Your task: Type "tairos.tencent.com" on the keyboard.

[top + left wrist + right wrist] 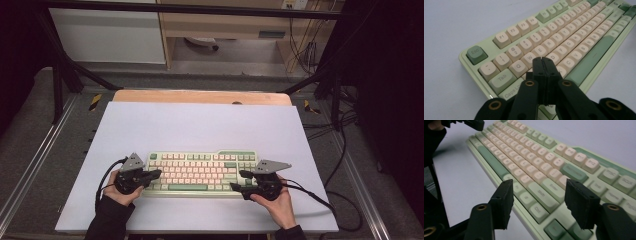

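On my left, the left gripper (156, 174) sits at the left end of the keyboard (200, 172), its jaws pressed fully together with nothing between them. In the left gripper view I see those closed jaws (543, 65) poised over the letter rows, their tips above the keys just below W and E, with Tab and Caps Lock to their left and the green Esc key (476, 53) further off at the corner. I cannot tell whether the tips touch a key or hang just above it. My left hand (121, 187) grips the tool from behind, resting low on the white tabletop (200, 125).

The keyboard itself lies in the near middle of the tabletop, long side facing me, pale green case with cream and green caps, square to the front edge.

On the right, the right gripper (239, 181) is at the keyboard's right end, held by my right hand (274, 199). Its jaws stand partly apart, at a middling gap. In the right gripper view the two black pads (505, 200) straddle the lower right corner of the keyboard, over the green modifier keys near the Enter key (552, 188), pressing on nothing. The left gripper shows at that view's top left corner.
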Demonstrator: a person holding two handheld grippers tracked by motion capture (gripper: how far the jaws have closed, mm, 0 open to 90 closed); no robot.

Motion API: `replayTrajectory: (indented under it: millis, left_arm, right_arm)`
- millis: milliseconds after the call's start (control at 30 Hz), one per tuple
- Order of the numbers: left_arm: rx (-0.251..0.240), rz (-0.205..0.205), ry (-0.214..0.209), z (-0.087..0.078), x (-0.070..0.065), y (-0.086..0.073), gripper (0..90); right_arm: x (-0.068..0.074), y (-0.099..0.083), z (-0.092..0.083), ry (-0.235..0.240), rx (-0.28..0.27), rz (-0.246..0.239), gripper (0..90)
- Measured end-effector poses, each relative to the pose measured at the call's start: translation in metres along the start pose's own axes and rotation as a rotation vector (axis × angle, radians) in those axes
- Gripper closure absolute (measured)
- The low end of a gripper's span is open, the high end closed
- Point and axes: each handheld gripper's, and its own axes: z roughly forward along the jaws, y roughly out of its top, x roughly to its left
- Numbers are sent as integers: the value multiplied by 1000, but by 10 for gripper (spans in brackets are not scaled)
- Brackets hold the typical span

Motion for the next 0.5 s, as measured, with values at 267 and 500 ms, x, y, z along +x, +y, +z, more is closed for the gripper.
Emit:
replayTrajectory:
  millis: [267,500]
  left_arm:
    - [3,5,1,1,0,0,895]
    - [-1,5,-1,0,-1,0,895]
  right_arm:
    - [10,12,18,15,10,-14,574]
    - [19,24,33,30,27,-39,697]
